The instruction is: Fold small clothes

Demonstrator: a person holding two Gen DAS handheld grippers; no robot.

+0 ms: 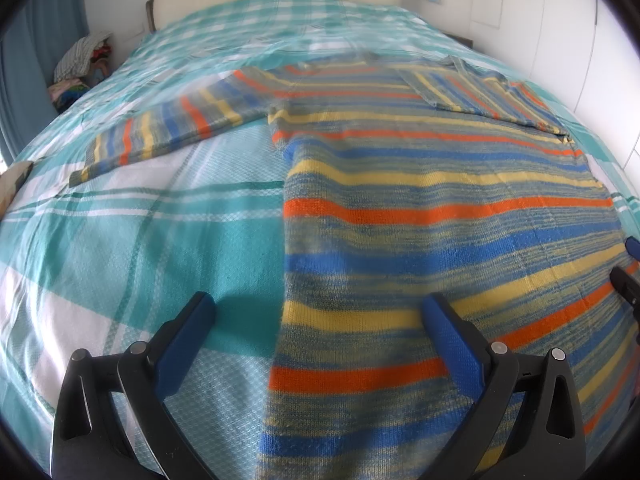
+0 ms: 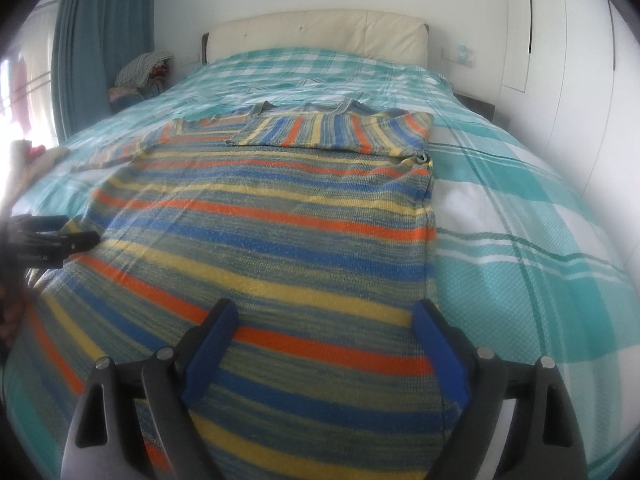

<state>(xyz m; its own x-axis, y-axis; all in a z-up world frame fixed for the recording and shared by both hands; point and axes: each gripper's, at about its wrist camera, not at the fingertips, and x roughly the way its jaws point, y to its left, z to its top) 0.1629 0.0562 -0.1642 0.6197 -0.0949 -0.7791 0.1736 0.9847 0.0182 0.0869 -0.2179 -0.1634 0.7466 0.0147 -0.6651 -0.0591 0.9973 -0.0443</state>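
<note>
A striped knit sweater [image 1: 420, 200] in orange, blue, yellow and grey lies flat on the bed, also in the right wrist view [image 2: 272, 216]. Its left sleeve [image 1: 172, 128] stretches out to the side. Its right sleeve [image 2: 336, 132] is folded across the chest. My left gripper [image 1: 320, 312] is open, hovering over the sweater's lower left edge. My right gripper [image 2: 326, 320] is open over the sweater's lower right edge. The left gripper shows at the left edge of the right wrist view [image 2: 60, 240].
The bed has a teal and white plaid cover [image 1: 140, 240] and a cream headboard [image 2: 316, 32]. A pile of clothes [image 2: 140, 72] sits at the bed's far left by a teal curtain [image 2: 104, 40]. White wardrobe doors [image 2: 580, 80] stand on the right.
</note>
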